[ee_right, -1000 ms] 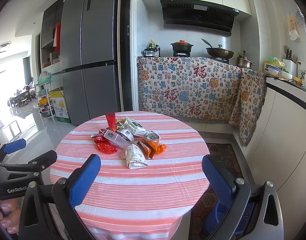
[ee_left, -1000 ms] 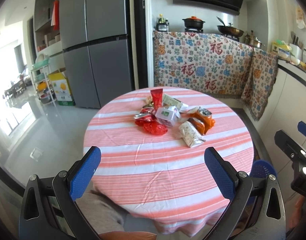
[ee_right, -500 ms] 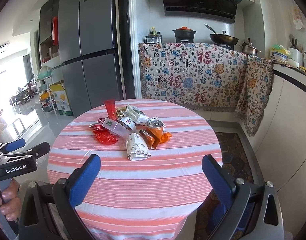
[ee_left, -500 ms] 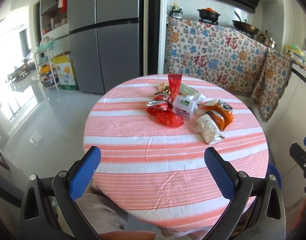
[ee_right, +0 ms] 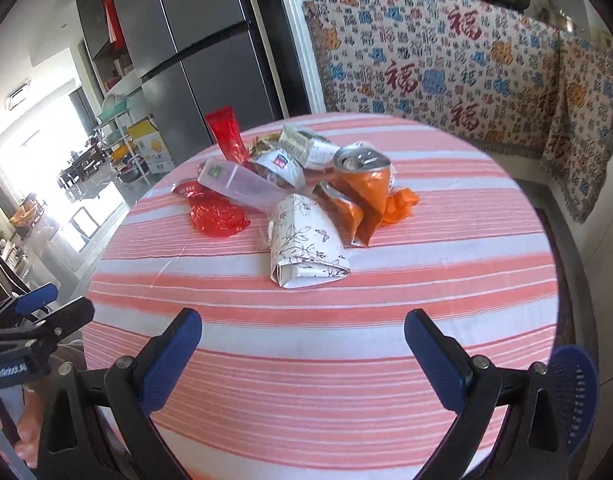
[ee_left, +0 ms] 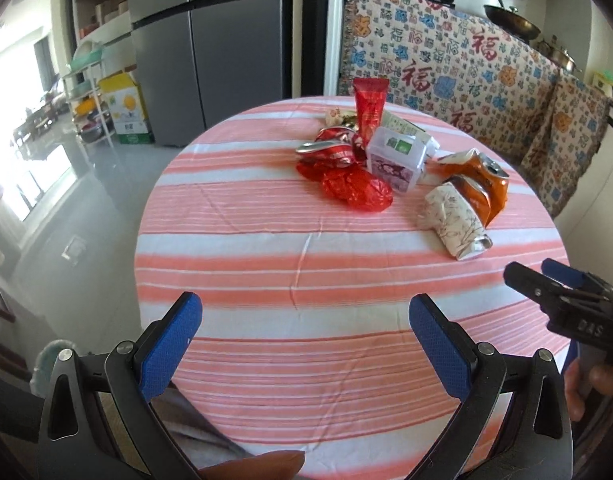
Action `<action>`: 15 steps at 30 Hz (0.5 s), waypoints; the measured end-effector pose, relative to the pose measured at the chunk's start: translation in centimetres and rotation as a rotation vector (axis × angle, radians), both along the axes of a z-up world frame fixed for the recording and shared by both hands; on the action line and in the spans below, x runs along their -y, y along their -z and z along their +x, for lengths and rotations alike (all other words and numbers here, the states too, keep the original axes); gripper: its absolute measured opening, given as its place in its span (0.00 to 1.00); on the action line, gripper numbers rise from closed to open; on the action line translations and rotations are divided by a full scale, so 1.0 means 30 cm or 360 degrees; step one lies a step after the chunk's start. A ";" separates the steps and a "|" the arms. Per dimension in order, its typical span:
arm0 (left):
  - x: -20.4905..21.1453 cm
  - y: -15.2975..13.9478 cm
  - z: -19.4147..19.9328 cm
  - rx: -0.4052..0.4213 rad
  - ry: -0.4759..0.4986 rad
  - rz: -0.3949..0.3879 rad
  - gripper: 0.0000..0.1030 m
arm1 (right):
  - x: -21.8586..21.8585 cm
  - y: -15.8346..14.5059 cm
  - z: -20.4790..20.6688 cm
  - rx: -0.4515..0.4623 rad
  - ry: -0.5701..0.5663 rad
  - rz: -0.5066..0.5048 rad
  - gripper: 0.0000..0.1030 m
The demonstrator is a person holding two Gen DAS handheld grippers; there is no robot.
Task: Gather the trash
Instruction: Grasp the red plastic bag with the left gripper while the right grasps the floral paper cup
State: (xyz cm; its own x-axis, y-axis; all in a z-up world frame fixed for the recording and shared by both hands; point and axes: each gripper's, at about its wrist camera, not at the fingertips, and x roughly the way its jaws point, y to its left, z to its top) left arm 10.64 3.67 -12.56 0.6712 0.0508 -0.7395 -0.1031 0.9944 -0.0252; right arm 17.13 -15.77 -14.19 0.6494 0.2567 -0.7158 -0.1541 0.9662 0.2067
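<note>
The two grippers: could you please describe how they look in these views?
The left gripper and the right gripper match: black angular frames with silver pivot bolts and two fingers faced with textured blue pads. White lettering marks each body's side. No cables or sleeves are visible.

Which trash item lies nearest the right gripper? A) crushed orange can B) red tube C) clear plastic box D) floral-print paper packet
D: in the right wrist view the floral-print paper packet lies at the near edge of the pile, in front of the open right gripper; the crushed orange can lies behind it.
</note>
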 end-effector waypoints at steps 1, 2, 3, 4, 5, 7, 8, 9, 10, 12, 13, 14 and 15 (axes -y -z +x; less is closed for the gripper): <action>-0.008 0.007 0.004 -0.0009 -0.0003 0.0000 1.00 | -0.011 0.031 0.047 -0.0052 -0.0011 0.0008 1.00; -0.012 0.014 0.010 -0.0016 -0.0008 0.0001 1.00 | -0.021 0.057 0.082 -0.0086 -0.0008 0.0006 1.00; -0.016 0.024 0.016 -0.0028 -0.0013 0.0005 1.00 | -0.030 0.083 0.122 -0.0120 -0.0010 0.0007 1.00; -0.016 0.032 0.023 -0.0039 -0.0018 0.0010 1.00 | -0.042 0.109 0.161 -0.0159 -0.0003 0.0003 1.00; -0.016 0.039 0.027 -0.0055 -0.0021 0.0012 1.00 | -0.055 0.129 0.192 -0.0185 0.0003 -0.0010 1.00; -0.018 0.055 0.037 -0.0082 -0.0024 -0.0002 1.00 | -0.086 0.154 0.241 -0.0212 0.0013 -0.0046 1.00; -0.017 0.061 0.042 -0.0092 -0.0024 -0.0009 1.00 | -0.102 0.164 0.262 -0.0217 0.0019 -0.0069 1.00; -0.016 0.068 0.047 -0.0105 -0.0030 -0.0008 1.00 | -0.117 0.171 0.279 -0.0217 0.0025 -0.0086 1.00; -0.014 0.076 0.053 -0.0127 -0.0034 0.0000 1.00 | -0.130 0.174 0.291 -0.0212 0.0033 -0.0110 1.00; -0.010 0.091 0.062 -0.0167 -0.0042 0.0019 1.00 | -0.140 0.175 0.297 -0.0211 0.0049 -0.0151 1.00; -0.007 0.099 0.066 -0.0187 -0.0050 0.0030 1.00 | -0.141 0.171 0.291 -0.0208 0.0059 -0.0150 1.00; -0.005 0.106 0.072 -0.0204 -0.0052 0.0032 1.00 | -0.137 0.168 0.288 -0.0203 0.0072 -0.0143 0.89; -0.004 0.110 0.076 -0.0215 -0.0054 0.0027 1.00 | -0.131 0.160 0.274 -0.0179 0.0092 -0.0164 0.77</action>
State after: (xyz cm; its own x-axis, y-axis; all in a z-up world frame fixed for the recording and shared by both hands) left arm 12.92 3.80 -15.85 0.5633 0.0850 -0.8219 -0.1382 0.9904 0.0077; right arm 25.33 -11.83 -18.99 0.5751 0.1431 -0.8055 -0.0793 0.9897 0.1192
